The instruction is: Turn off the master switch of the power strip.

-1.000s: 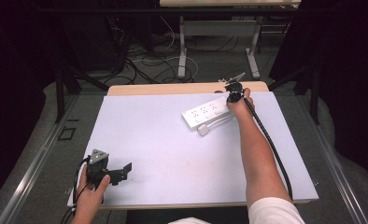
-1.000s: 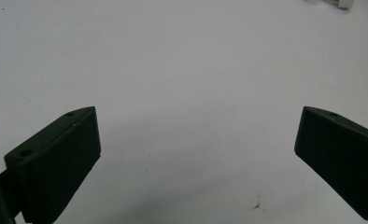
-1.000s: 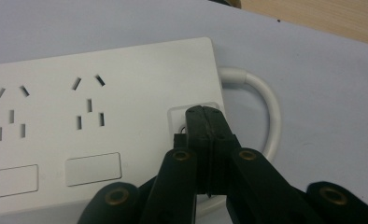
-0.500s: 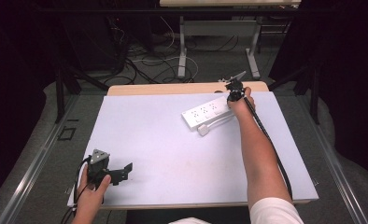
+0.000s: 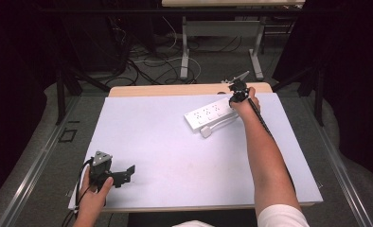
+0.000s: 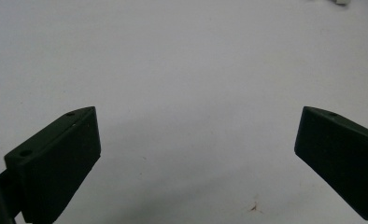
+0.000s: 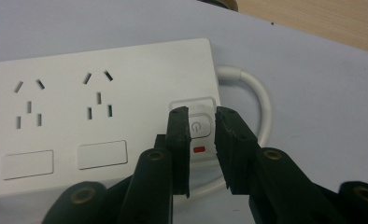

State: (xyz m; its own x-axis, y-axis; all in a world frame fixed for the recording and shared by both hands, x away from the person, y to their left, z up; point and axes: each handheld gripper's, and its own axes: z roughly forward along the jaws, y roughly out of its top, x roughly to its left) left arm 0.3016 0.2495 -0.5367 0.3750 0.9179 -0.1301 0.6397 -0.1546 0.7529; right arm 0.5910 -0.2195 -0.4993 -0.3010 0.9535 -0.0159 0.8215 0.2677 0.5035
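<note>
A white power strip (image 5: 208, 113) lies slanted at the back right of the table, its white cable (image 5: 221, 125) curling along its near side. My right gripper (image 5: 234, 97) points down at the strip's right end. In the right gripper view its jaws (image 7: 203, 114) stand a narrow gap apart over the power button (image 7: 197, 127). A small red light (image 7: 199, 150) shows below the button. The jaws have just been opening, and nothing is pinched between them. My left gripper (image 5: 125, 172) rests at the front left, jaws wide apart (image 6: 198, 126) over bare white table.
The white tabletop (image 5: 175, 156) has a wooden strip (image 5: 175, 90) along its far edge. Beyond it, table legs (image 5: 184, 52) and loose cables lie on the dark floor. The strip (image 7: 102, 116) shows two socket sets and two blank covers.
</note>
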